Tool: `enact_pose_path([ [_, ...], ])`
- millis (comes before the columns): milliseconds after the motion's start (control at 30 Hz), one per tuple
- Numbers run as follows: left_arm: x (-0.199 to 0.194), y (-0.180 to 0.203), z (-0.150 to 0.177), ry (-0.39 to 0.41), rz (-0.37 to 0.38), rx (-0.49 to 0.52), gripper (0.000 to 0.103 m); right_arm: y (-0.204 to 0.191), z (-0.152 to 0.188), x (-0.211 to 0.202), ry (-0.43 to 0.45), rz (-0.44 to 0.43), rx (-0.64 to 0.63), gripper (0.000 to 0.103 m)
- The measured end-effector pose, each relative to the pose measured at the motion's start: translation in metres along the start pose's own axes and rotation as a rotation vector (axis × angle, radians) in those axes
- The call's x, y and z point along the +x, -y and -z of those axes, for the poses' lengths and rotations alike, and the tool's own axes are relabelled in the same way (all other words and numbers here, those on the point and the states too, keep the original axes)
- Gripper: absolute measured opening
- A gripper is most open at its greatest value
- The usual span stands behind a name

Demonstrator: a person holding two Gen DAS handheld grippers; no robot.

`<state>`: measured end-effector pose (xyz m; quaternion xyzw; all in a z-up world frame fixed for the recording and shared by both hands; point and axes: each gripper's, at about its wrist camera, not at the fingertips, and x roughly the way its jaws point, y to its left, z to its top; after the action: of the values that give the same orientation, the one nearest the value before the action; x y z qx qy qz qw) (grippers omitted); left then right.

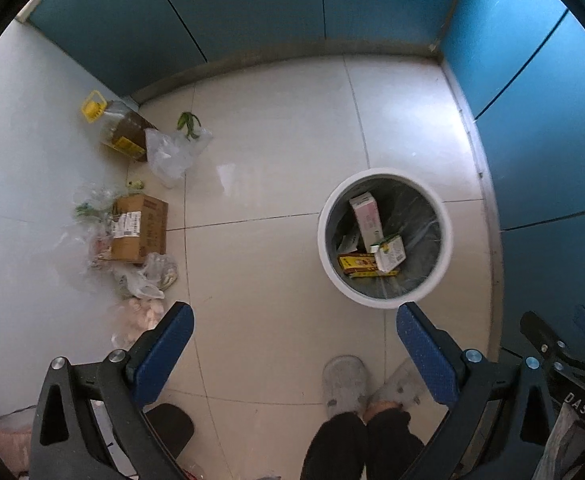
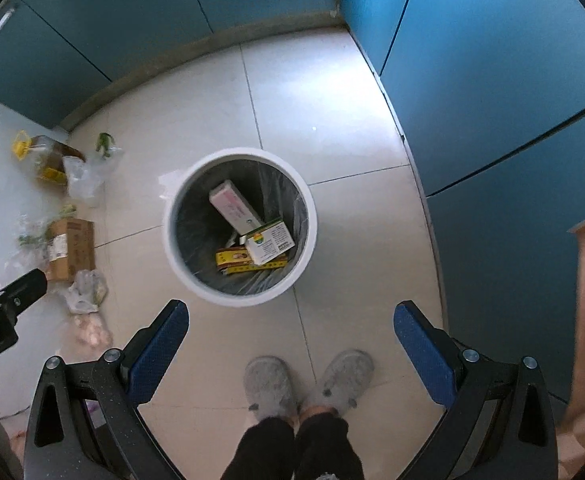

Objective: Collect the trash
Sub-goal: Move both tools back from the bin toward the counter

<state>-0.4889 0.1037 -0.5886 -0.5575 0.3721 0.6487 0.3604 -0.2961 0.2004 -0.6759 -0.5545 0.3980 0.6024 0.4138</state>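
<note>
step: boxes in bin (image 2: 239, 229); both empty
left hand-held gripper (image 1: 294, 338): open
right hand-held gripper (image 2: 291, 334): open
next: far-left cardboard box (image 1: 140, 229)

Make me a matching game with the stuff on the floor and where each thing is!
Things:
1. pink and white box
2. oil bottle
3. cardboard box
4. grey slippers

Places:
A. on the person's feet
B. by the wall, near the cabinet corner
C. inside the white trash bin
D. on the floor among plastic bags

Pairs: 1-C, 2-B, 3-D, 4-A
</note>
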Motion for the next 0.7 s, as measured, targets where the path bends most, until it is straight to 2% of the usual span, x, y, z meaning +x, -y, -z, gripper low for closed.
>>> enact_pose_path([
  [433,-0.190,-0.006,0.041,0.091,0.060,0.026,0.103,-0.001,0.041,-0.237,0.101,-0.057,-0.018,0.103],
  [700,-0.275,-0.004,0.068,0.174,0.095,0.054,0.103,0.008,0.078,-0.356,0.168,-0.073,-0.008,0.103],
])
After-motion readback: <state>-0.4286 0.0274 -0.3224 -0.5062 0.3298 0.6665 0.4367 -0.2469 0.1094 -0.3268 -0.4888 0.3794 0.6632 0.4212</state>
